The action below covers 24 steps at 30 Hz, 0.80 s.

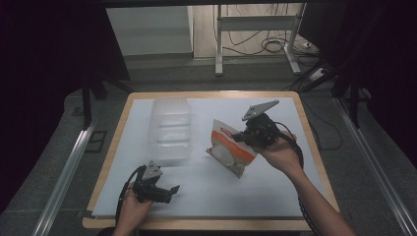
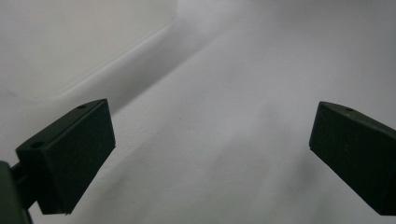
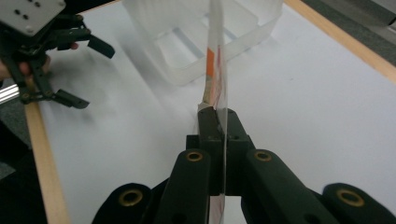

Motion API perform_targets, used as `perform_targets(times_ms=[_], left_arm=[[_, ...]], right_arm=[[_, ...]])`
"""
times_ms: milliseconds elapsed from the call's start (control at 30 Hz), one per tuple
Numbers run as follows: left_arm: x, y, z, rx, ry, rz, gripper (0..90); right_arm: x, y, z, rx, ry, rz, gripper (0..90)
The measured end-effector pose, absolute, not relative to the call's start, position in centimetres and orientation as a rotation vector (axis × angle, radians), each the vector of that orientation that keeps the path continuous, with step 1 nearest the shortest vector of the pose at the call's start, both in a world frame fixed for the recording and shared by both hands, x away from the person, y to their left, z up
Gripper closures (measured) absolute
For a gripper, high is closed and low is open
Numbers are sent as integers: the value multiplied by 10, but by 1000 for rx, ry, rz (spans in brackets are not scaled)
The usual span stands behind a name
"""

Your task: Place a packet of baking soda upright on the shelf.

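White paper (image 1: 206, 191) covers the wooden table (image 1: 314, 147), and on its near left part, in the high view, the left gripper (image 1: 169, 191) lies low over the sheet in the person's left hand (image 1: 132, 206), its grey three-cornered plate on top and its cable looping back toward the table's near edge. Its jaws stand wide apart with nothing between them; the left gripper view shows the two black pads spread to either side with bare white paper (image 2: 219, 140) between. Farther back and a little to the right of that gripper sits a clear plastic container (image 1: 170, 129), open-topped, with ribbed walls and inner compartments; the right gripper view shows it too (image 3: 201, 42), beyond the bag. To the right of the container, near the middle of the table, a snack bag (image 1: 230, 147) in white and orange with a red mark is held tilted, its lower corner near or on the paper; whether it touches cannot be told. The right gripper (image 1: 242, 136) grips the bag's right edge, carried by the right hand (image 1: 280, 152) coming in from the lower right. In the right gripper view the jaws are clamped on the bag (image 3: 218, 84), which is seen edge-on, rising straight up from between them, with the left gripper (image 3: 81, 74) off at the upper left.
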State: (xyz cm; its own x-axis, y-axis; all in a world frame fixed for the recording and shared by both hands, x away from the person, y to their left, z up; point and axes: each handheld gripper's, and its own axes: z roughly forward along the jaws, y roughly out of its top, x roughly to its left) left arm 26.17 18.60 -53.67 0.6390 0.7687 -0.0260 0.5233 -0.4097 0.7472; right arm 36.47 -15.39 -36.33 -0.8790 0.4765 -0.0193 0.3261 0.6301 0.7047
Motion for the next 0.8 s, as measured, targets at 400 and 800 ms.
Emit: perform_targets(times_ms=[400, 800], left_arm=[[262, 187, -536, 2098, 1005, 420, 3], [262, 187, -536, 2095, 1005, 417, 2]], right_arm=[[395, -141, -355, 671, 2612, 1103, 894], [410, -121, -343, 655, 2579, 1140, 894]])
